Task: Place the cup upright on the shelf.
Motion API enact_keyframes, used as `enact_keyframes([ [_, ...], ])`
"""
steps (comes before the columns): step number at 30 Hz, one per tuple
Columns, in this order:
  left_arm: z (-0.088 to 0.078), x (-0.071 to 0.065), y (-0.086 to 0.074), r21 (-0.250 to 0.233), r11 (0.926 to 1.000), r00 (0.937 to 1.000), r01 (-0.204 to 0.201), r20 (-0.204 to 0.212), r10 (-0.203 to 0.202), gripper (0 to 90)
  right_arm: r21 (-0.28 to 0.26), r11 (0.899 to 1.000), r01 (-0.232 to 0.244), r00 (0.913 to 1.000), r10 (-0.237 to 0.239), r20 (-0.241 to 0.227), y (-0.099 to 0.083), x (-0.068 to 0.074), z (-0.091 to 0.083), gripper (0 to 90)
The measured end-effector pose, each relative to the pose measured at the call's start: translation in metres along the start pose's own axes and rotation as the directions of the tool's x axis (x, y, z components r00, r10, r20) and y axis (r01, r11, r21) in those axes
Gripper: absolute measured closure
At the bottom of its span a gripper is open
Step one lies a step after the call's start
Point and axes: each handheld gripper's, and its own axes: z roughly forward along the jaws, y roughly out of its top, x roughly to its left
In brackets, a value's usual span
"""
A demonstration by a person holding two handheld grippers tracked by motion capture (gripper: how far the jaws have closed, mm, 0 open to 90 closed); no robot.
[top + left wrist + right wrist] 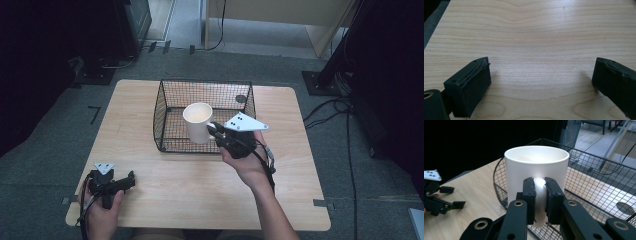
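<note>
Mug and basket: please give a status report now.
Right gripper shut on mug handle, mug upright over wire basket. Left gripper open, on table. Nothing in the way.

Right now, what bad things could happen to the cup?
The right gripper holds the white cup only by its handle, so the cup could swing or slip out and break. It hangs over the near wall of the wire basket, so its bottom might bump the rim on the way in. The left gripper rests open on the table, too far off to catch it.
</note>
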Motion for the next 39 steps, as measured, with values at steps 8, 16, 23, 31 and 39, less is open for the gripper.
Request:
enact_keyframes([
  [8, 0.000, 0.000, 0.000, 0.000, 1.0000, 1.0000, 0.000, 0.000, 0.000, 2.3, -0.004, 1.000, -0.017, 0.9996, 0.017, 0.025, 0.002, -0.015, 0.018, 80.5],
  [16, 0.000, 0.000, 0.000, -0.001, 1.0000, 1.0000, -0.001, 0.000, 0.001, 2.3, 0.015, 1.000, -0.016, 0.9989, 0.016, 0.045, -0.003, -0.031, 0.041, 80.6],
  [23, 0.000, 0.000, 0.000, -0.001, 1.0000, 1.0000, 0.000, 0.000, 0.000, 2.3, 0.024, 1.000, -0.018, 0.9983, 0.017, 0.056, -0.009, -0.047, 0.063, 80.5],
  [31, 0.000, 0.000, 0.000, 0.000, 1.0000, 1.0000, -0.001, 0.000, 0.001, 2.3, 0.024, 1.000, -0.020, 0.9998, 0.020, 0.010, -0.009, -0.065, 0.085, 80.6],
  [39, 0.000, 0.000, 0.000, 0.000, 1.0000, 1.0000, -0.002, 0.000, 0.002, 2.2, 0.030, 1.000, -0.002, 0.9995, 0.003, -0.033, -0.010, -0.074, 0.103, 80.6],
])
